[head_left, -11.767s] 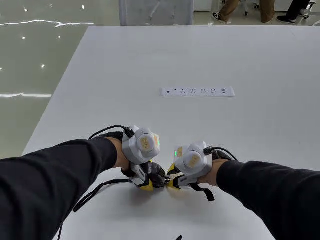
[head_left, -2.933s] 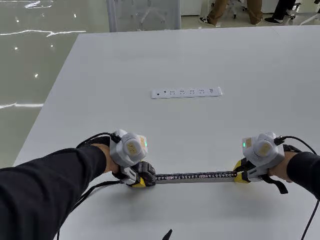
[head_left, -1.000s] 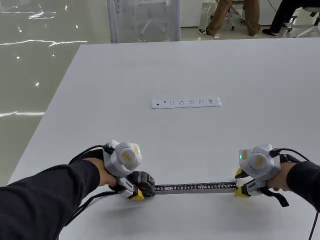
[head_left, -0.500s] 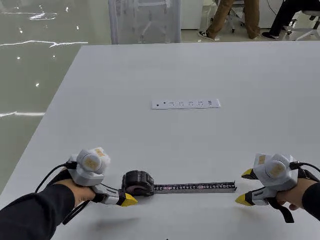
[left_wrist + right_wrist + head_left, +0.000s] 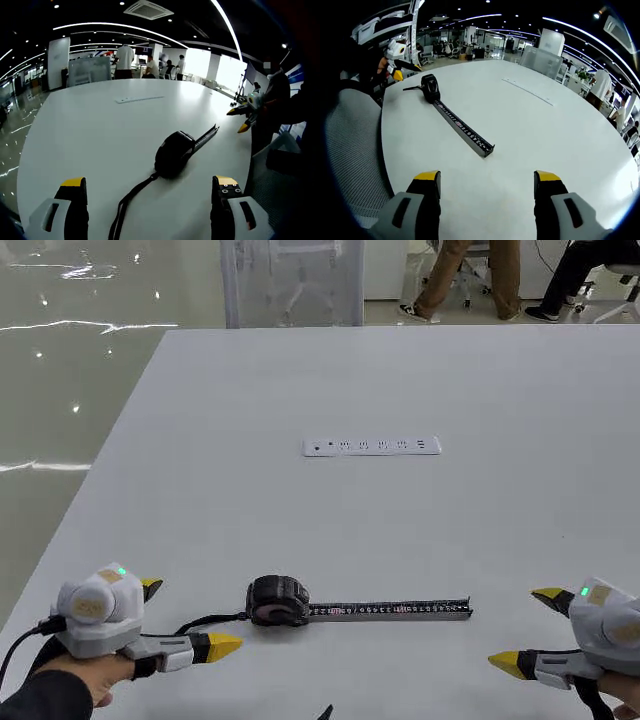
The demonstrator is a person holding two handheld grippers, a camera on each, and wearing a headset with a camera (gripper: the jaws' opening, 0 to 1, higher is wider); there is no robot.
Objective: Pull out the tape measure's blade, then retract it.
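Both tongs stand wide open and hold nothing. The left tongs (image 5: 188,616) and the right tongs (image 5: 525,627) flank a tape measure (image 5: 278,600) that lies on the white desk (image 5: 400,370) between them, apart from both. Its dark case (image 5: 172,152) sits just ahead of the left tongs. The blade (image 5: 390,609) is drawn out flat toward the right tongs, with the end hook (image 5: 489,150) short of them. The case looks compact and rigid, likely weighty enough to take a firm pinch across its flanks. The thin blade is probably springy and quick to snap back, so the hook is the place to hold it. Ahead of the tongs the desk runs bare to a power strip (image 5: 372,446), while its near edge lies close by both.
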